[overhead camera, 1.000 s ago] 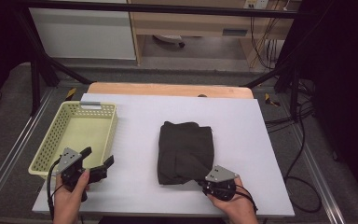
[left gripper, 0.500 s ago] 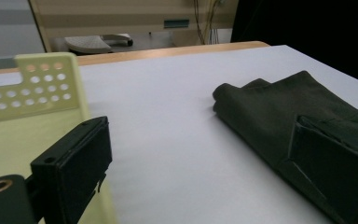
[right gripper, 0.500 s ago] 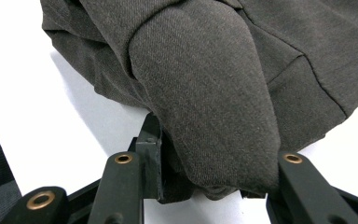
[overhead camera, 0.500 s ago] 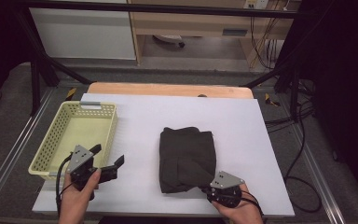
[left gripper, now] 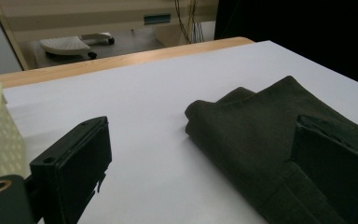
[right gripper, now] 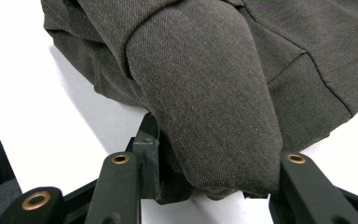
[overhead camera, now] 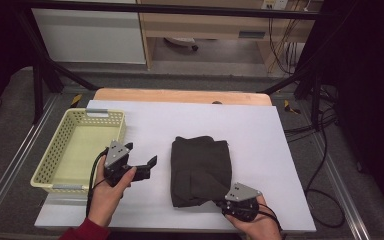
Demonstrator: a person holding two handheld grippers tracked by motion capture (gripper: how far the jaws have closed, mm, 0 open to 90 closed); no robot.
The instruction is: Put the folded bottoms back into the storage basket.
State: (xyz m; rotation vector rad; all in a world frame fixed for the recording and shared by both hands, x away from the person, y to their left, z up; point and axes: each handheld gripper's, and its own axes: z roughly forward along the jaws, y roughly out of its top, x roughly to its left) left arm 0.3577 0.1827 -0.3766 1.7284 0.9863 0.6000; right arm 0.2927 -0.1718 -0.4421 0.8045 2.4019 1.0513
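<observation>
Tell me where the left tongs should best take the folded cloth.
Probably at the left folded edge of the cloth, coming level from the basket side. That edge is thick and rounded, lies nearest the left tongs, and a layer there lifts slightly off the table.

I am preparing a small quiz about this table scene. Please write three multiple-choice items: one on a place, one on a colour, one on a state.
1. Where is the basket?
A. At the table's left edge
B. On the garment
C. On the floor

2. What colour is the folded garment?
A. White
B. Dark olive-grey
C. Red

3. How do the jaws of the right gripper stand?
A. Bare and far from the cloth
B. Around a fold of the garment's near corner
C. Inside the basket

Answers:
1 A, the high view shows it left of the left gripper.
2 B, all views show dark cloth.
3 B, the right gripper view shows cloth between the jaws.
</observation>
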